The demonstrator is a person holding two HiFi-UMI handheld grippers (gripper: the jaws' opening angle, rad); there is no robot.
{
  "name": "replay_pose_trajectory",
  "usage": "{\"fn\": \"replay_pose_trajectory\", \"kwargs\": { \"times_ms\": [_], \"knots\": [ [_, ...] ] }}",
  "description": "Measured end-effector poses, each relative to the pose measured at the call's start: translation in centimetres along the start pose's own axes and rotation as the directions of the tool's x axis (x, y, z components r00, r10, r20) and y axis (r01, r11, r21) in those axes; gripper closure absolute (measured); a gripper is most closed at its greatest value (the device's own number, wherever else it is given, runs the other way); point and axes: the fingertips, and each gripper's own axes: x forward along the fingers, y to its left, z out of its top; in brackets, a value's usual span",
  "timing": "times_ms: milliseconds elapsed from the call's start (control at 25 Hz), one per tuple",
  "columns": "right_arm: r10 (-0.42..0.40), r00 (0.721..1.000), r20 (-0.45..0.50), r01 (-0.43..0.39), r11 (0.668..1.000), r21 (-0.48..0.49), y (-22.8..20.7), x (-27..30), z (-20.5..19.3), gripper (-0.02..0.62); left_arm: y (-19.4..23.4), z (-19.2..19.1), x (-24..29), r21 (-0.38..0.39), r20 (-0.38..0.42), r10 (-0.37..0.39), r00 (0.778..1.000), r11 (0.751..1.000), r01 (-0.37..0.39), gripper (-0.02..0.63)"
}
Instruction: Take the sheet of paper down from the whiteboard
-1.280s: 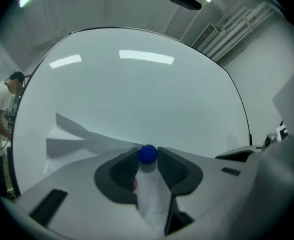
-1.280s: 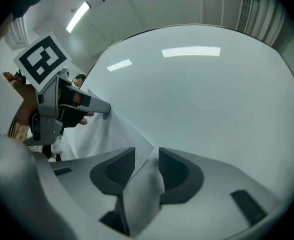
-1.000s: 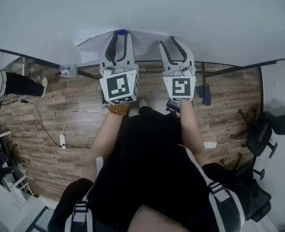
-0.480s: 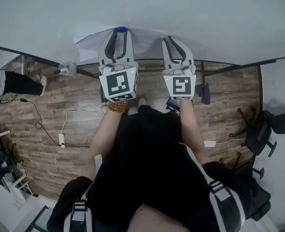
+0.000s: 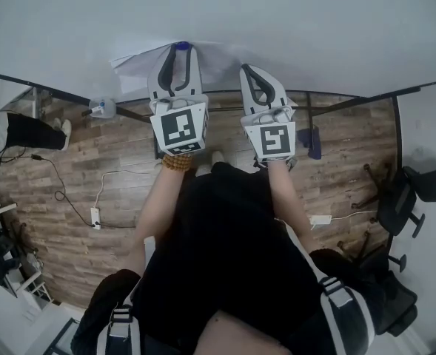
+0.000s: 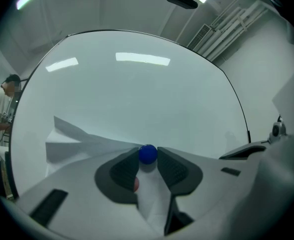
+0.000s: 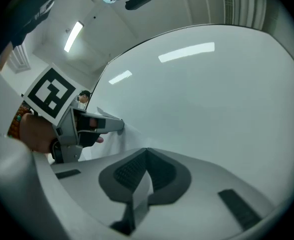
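A white sheet of paper (image 5: pixel 132 65) hangs crumpled on the whiteboard (image 5: pixel 314 28), pinned by a round blue magnet (image 5: pixel 183 46). My left gripper (image 5: pixel 181 49) points at the board with its pads closed on that magnet (image 6: pixel 147 154); the paper (image 6: pixel 67 144) spreads to its left and below. To its right, my right gripper (image 5: pixel 246 69) has just closed its jaws. In the right gripper view, a strip of the paper (image 7: pixel 143 191) is pinched between the shut pads of the right gripper (image 7: pixel 146 152). That view also shows the left gripper (image 7: pixel 118 125) at the board.
Below the board runs its dark frame (image 5: pixel 351 103) over a wooden floor. Another person (image 5: pixel 25 128) stands at the far left. A power strip (image 5: pixel 95 215) with cables lies on the floor, and an office chair (image 5: pixel 399 198) stands at the right.
The right gripper's jaws went from wide open to shut, and it shifted slightly left toward the left gripper. The left gripper stayed on the magnet.
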Motion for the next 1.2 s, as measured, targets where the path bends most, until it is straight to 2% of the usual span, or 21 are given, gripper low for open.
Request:
{"fn": "replay_pose_trajectory", "kwargs": {
  "times_ms": [240, 520, 1200],
  "knots": [
    [-0.017, 1.000, 0.017, 0.017, 0.999, 0.032, 1.0, -0.8, 0.2, 0.598, -0.1, 0.0, 0.1, 0.008, -0.003, -0.012, 1.000, 1.000, 0.012, 0.485],
    [-0.058, 0.997, -0.049, 0.060, 0.998, 0.037, 0.0, -1.7, -1.1, 0.598, 0.1, -0.2, 0.0, 0.023, 0.000, -0.019, 1.000, 1.000, 0.019, 0.486],
    [-0.019, 0.999, -0.033, 0.021, 0.998, 0.062, 1.4, -2.3, -1.3, 0.600, 0.2, 0.0, -0.2, 0.020, 0.007, -0.020, 1.000, 1.000, 0.020, 0.488]
  ]
}}
